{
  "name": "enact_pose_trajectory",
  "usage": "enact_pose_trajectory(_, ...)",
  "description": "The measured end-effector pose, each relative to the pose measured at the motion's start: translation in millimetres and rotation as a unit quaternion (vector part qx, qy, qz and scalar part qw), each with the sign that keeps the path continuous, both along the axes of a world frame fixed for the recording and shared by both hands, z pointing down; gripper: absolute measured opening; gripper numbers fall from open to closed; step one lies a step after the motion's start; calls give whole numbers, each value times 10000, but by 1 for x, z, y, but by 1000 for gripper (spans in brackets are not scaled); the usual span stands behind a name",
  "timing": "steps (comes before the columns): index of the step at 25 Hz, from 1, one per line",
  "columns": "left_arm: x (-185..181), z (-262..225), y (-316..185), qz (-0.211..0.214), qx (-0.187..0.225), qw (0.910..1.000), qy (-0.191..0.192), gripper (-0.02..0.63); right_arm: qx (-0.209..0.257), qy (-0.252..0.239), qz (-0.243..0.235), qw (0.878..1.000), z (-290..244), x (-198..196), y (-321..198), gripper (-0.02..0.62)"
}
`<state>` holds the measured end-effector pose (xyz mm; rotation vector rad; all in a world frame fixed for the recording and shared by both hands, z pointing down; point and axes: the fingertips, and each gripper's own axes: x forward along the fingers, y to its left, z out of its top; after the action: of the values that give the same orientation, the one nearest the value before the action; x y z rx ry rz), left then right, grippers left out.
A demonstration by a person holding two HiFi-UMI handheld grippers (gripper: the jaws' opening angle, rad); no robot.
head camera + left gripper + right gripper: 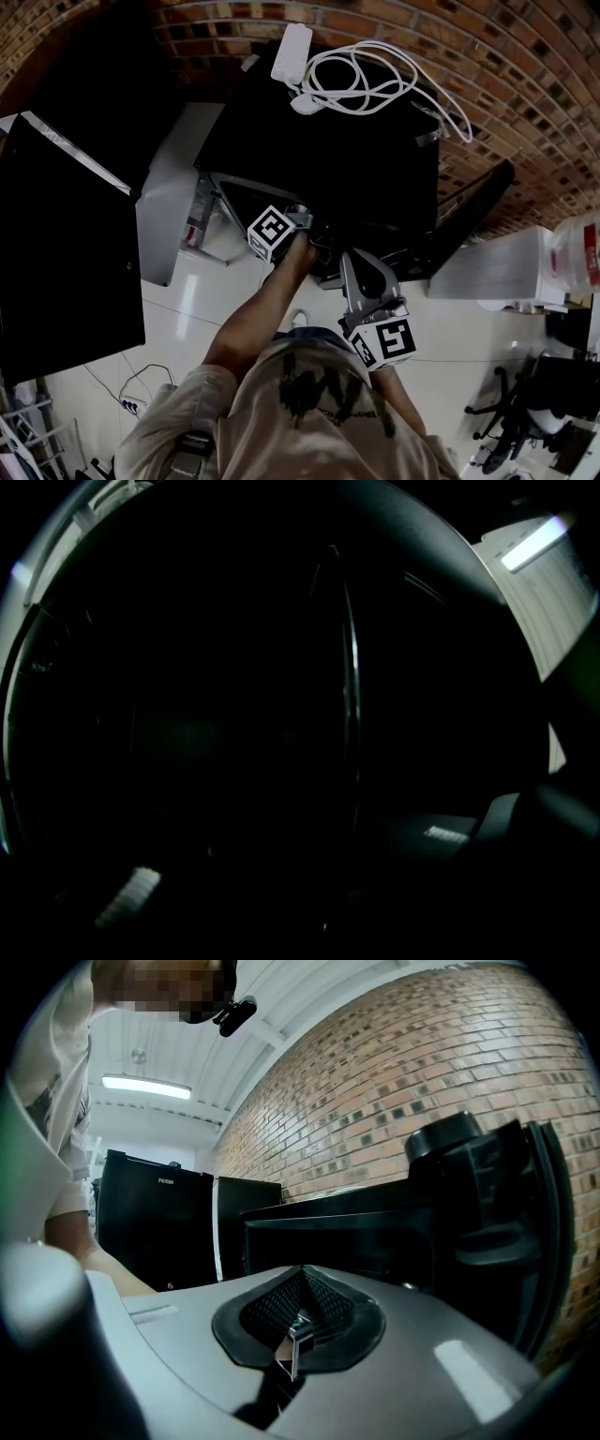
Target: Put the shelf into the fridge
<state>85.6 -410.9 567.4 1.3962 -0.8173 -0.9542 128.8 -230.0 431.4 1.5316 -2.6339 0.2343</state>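
Observation:
The black mini fridge point(328, 141) stands against the brick wall with its door point(469, 220) swung open to the right. My left gripper point(302, 244) reaches into the fridge's dark opening, and only its marker cube shows clearly. The left gripper view is almost black, with one thin bright upright edge point(352, 667) ahead, maybe the shelf's rim. The left gripper point(291, 874) is shut, and I cannot make out anything between its jaws. My right gripper point(354, 267) hangs just outside the opening, pointing at it. It is shut point(298, 1283) with nothing in it.
A white adapter point(292, 52) and a coiled white cable point(361, 80) lie on the fridge top. A tall black cabinet point(66, 253) stands at the left beside a white unit point(173, 187). A white table point(492, 267) and a chair point(516, 422) are at the right.

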Motion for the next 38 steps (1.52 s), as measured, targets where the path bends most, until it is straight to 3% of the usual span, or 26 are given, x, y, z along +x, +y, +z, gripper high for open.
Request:
enact_pose_trajectory(2,1,1,1,35,12,10000,79,16,-3,-14,-20,10000,0,-1,1,0)
enact_pose_trajectory(5,2,5,3,143,-17,9999,67,102,-12,-32,-52,10000,1,-2,2,0)
enact_pose_trajectory(11,-2,8,13,213,-47,9997,71,146,-30,-74,-92,9999,2,-5,4,0)
enact_pose_trajectory(30,-46,1,91,467,-142,9988,12,153,80,-194,-19,9998,-12,-41,58,0)
enact_pose_trajectory(38,-65,-32,137,619,232,9977,-150,129,131,-291,54,9995,-18,-57,82,0)
